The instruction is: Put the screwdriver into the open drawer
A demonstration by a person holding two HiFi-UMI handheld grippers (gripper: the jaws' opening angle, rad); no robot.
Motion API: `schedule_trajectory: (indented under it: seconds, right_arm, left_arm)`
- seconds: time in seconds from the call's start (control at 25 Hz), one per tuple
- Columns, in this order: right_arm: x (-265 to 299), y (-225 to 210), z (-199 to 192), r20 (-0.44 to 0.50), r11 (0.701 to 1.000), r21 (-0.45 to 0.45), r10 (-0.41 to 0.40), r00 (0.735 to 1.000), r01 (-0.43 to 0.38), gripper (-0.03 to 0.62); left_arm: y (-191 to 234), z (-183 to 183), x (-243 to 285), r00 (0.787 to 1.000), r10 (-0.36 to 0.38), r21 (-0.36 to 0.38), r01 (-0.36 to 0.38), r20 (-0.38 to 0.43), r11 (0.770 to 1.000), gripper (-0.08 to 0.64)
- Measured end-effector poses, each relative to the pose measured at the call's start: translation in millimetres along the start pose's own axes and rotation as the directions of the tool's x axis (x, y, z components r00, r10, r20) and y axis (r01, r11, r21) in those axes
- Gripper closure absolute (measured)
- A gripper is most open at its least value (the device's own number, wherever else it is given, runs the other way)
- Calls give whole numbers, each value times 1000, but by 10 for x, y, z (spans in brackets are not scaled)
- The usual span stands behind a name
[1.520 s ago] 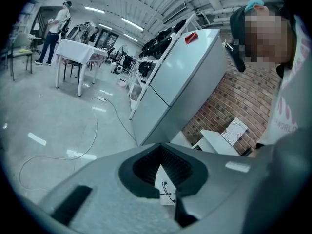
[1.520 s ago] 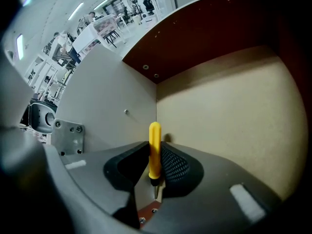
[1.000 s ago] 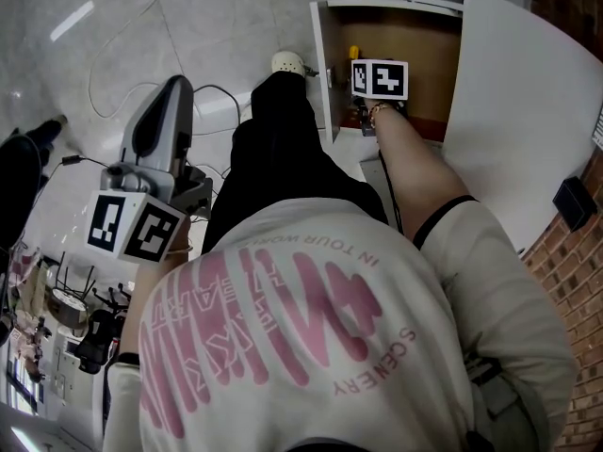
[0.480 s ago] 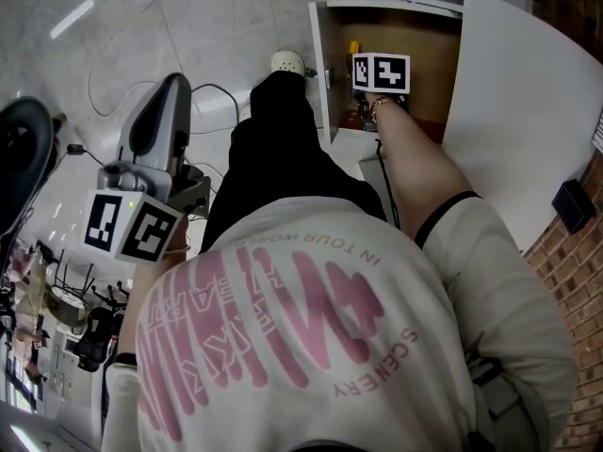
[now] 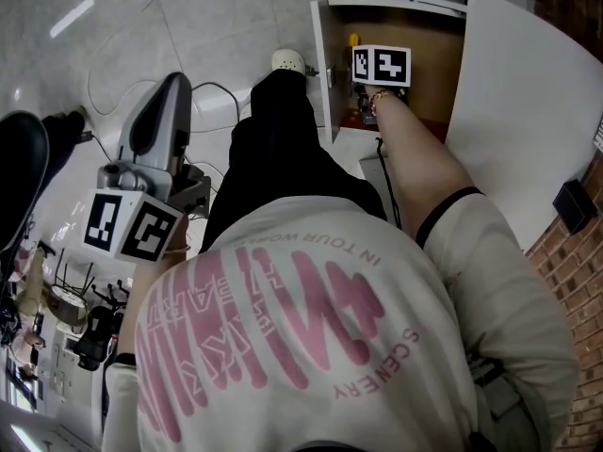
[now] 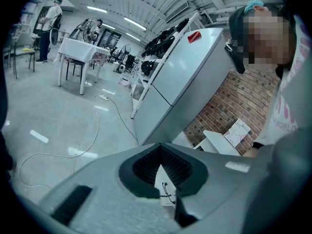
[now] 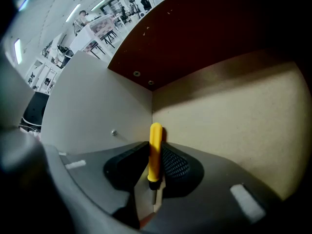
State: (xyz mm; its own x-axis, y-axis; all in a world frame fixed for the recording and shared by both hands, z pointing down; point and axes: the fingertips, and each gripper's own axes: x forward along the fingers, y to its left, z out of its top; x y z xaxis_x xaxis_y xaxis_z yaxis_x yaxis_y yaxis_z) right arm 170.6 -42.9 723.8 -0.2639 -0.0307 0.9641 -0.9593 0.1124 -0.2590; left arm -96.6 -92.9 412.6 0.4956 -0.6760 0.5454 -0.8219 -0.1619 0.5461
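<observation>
Now the yellow-handled screwdriver stands pinched between the jaws of the right gripper. Its handle points away from the camera and its thin metal shank points back towards the gripper body. The black ribbed pads press on the handle from both sides. The tool is held inside the open white-walled drawer, close to the corner where a white side wall meets the darker back panel. The pale tan bottom of the drawer spreads out behind it, and from the gripper view I cannot tell whether the tool touches it. In the head view the handle's yellow end shows just beside the right gripper's marker cube, within the drawer's outline.

The person's bare right forearm reaches forward and down into the drawer. A large white panel with a rounded corner lies just right of the drawer, with a red brick wall beyond it.

The left gripper is held out to the person's left over the glossy grey floor, well apart from the drawer. Its jaw tips meet, with nothing between them. A thin white cable loops across the floor ahead of it.
</observation>
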Motion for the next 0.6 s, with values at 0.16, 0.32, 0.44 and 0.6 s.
schedule_trajectory:
  seconds: [0.16, 0.32, 0.44, 0.6]
  right_arm:
    - [14, -2, 12, -3, 1000, -1, -3, 1000, 3, 500]
    - [41, 9, 20, -3, 1000, -3, -13, 1000, 13, 502]
    - [40, -4, 17, -3, 1000, 8, -25, 1000, 25, 500]
    - [49, 22, 28, -6, 999, -17, -35, 999, 35, 500]
  left_arm:
    - [22, -18, -17, 1000, 4, -7, -4, 0, 1000, 557]
    - [59, -38, -35, 1000, 9, -12, -8, 4, 1000, 557]
    - [66, -44, -51, 1000, 7, -16, -7, 6, 1000, 557]
    - [98, -46, -82, 1000, 14, -22, -14, 11, 1000, 557]
